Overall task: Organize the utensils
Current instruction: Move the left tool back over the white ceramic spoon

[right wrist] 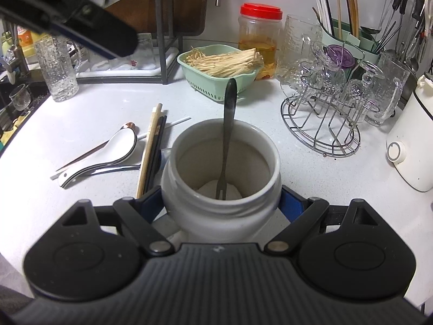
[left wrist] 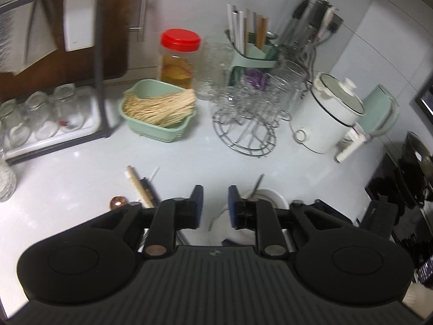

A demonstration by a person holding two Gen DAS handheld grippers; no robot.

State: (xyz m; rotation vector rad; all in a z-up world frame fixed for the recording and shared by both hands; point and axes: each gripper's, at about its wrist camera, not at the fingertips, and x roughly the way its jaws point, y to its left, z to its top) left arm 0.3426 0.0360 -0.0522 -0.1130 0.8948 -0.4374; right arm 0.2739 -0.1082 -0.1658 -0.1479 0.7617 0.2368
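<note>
My right gripper (right wrist: 220, 203) is shut on a white ceramic jar (right wrist: 220, 203) that stands on the white counter; its blue pads press the jar's two sides. A dark metal fork (right wrist: 228, 135) stands in the jar, tines down. Left of the jar lie a white soup spoon (right wrist: 108, 154), a copper-bowled spoon (right wrist: 129, 126) and several chopsticks (right wrist: 151, 146). My left gripper (left wrist: 215, 203) is open and empty, raised above the counter over the jar (left wrist: 266, 197) and the chopsticks (left wrist: 140, 187). It also shows in the right wrist view at top left (right wrist: 89, 29).
A green basket of wooden sticks (right wrist: 219, 67) stands behind the jar. A wire rack with glasses (right wrist: 333, 103), a green chopstick holder (right wrist: 346, 35), a red-lidded jar (right wrist: 258, 38) and a white cooker (left wrist: 330, 111) stand at the right. A dish rack (left wrist: 54, 113) stands at left.
</note>
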